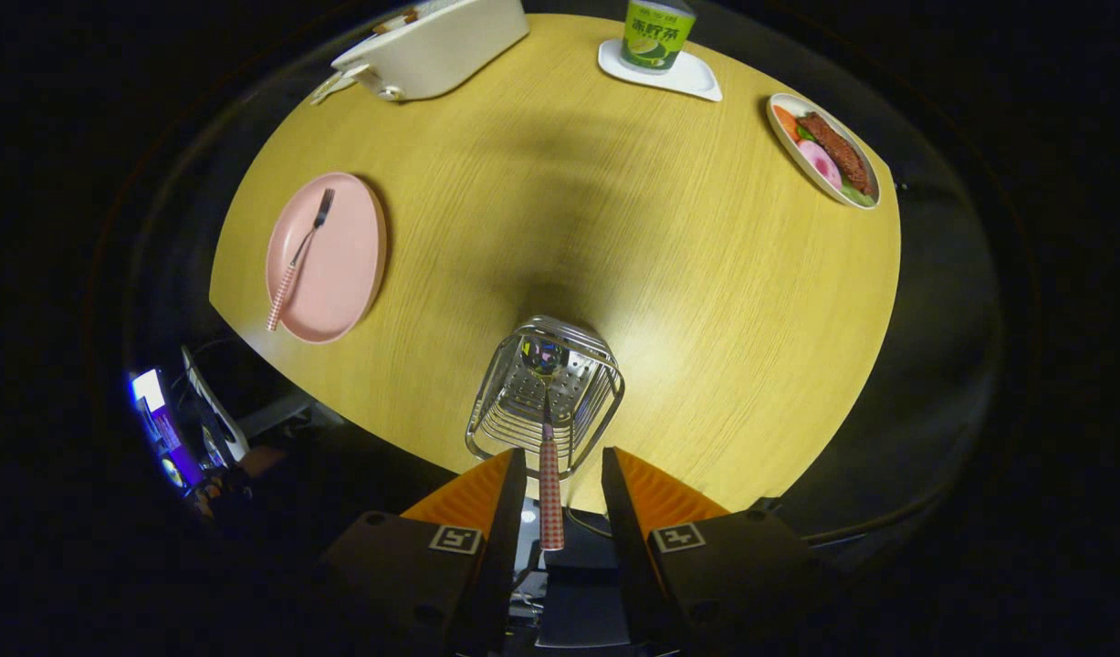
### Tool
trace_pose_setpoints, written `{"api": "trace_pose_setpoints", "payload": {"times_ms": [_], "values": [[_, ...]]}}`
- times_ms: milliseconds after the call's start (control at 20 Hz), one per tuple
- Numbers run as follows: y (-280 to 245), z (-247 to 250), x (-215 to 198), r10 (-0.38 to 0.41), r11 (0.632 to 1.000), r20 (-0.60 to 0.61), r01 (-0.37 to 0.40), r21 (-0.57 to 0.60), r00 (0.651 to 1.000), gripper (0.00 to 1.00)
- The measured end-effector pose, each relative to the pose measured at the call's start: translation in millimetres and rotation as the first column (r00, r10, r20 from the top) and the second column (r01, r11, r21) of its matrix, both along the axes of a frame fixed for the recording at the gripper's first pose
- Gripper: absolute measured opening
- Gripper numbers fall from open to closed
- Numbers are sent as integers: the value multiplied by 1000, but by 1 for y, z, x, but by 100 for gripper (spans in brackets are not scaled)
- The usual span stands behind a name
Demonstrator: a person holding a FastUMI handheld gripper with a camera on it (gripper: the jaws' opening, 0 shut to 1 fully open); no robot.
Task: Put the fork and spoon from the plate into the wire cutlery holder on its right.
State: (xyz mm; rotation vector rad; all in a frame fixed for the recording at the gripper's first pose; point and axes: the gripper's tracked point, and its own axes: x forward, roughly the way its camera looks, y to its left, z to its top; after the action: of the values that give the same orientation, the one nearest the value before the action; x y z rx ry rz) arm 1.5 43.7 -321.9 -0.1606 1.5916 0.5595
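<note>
**Spoon in holder, fork on plate**

Observed from above, looking down over a round wooden bench [560, 228]; wire cutlery holder [545, 401] standing upright on the bench just ahead of the gripper [564, 474], near the bench's closest edge. Spoon [549, 456] standing bowl-down inside the holder, bowl resting at the perforated bottom; patterned handle rising out of the holder and ending in the gap between the two fingers. Jaws held apart, a clear gap on either side of the handle; neither finger seen pressing on the spoon; nothing gripped. Pink plate [327, 260] lying to the left of the holder, well apart from it, near the bench's left edge; fork [299, 260] lying on the plate, tines toward the far side, patterned handle reaching over the plate's near rim. Noted beyond the plate, at the far edge: white box-like object [436, 46], kind not determinable. Noted at the far side, right of that: green can [657, 32] standing on a small white tray [683, 78]. Noted at the far right edge: oval dish [824, 151] carrying food. Glowing screen [149, 392] seen off the bench at lower left; detail too small to resolve.
</note>
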Motion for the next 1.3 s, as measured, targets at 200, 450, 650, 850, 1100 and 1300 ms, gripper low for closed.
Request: {"api": "trace_pose_setpoints", "payload": {"times_ms": [200, 450, 650, 850, 1100, 1300], "values": [[24, 43, -2, -122, 982, 80, 109, 156, 989, 54], [79, 91, -22, -150, 947, 143, 101, 304, 978, 54], [146, 106, -39, -120, 922, 167, 48, 384, 979, 54], [217, 101, -53, -100, 896, 103, 45, 441, 990, 54], [284, 79, -51, -141, 883, 12, 120, 454, 990, 54], [317, 49, -49, -164, 896, -33, 163, 414, 986, 54]]}}
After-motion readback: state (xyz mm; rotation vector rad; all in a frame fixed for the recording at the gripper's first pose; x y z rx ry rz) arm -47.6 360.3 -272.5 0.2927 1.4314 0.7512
